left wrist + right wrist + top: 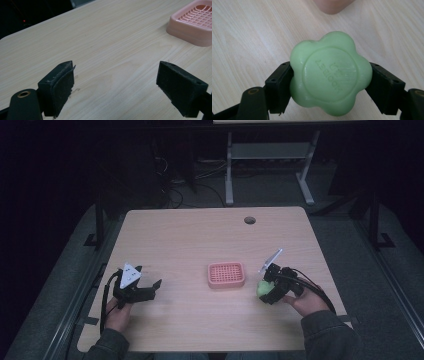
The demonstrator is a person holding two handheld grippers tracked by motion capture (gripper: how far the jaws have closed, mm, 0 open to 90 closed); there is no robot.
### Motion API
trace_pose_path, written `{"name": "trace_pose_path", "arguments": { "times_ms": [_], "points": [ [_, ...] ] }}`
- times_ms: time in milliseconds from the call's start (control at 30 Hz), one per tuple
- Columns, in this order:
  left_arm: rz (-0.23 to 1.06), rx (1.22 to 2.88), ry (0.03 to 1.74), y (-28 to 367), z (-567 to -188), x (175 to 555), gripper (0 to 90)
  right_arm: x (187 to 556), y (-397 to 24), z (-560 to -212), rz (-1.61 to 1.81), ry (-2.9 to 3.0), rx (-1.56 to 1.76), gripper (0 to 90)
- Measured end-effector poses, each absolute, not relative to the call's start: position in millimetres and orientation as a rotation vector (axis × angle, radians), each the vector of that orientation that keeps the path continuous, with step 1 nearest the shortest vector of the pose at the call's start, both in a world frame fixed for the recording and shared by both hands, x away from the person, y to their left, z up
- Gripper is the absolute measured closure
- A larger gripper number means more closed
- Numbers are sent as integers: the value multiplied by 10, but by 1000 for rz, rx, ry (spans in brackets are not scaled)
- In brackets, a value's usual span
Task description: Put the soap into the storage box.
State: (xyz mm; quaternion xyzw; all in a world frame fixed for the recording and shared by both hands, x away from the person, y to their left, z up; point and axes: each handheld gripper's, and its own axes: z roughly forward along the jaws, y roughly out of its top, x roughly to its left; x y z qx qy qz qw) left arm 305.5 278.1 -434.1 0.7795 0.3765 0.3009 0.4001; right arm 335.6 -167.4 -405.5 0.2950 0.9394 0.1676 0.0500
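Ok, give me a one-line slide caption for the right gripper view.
Right gripper clamps a flower-shaped green soap bar between its black fingers above the wooden table.

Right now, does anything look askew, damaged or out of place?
Nothing stands out. The soap sits squarely between the right gripper's jaws, the dish lies flat on the table, and the left gripper is open.
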Motion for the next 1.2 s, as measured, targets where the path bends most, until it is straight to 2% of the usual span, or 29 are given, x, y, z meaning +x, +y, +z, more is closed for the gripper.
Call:
{"name": "trace_pose_path", "arguments": {
  "times_ms": [1200],
  "points": [
    [758,1957,960,2792,-4339,3058,142,3749,-1163,-3856,577,2891,798,261]
  ]
}}
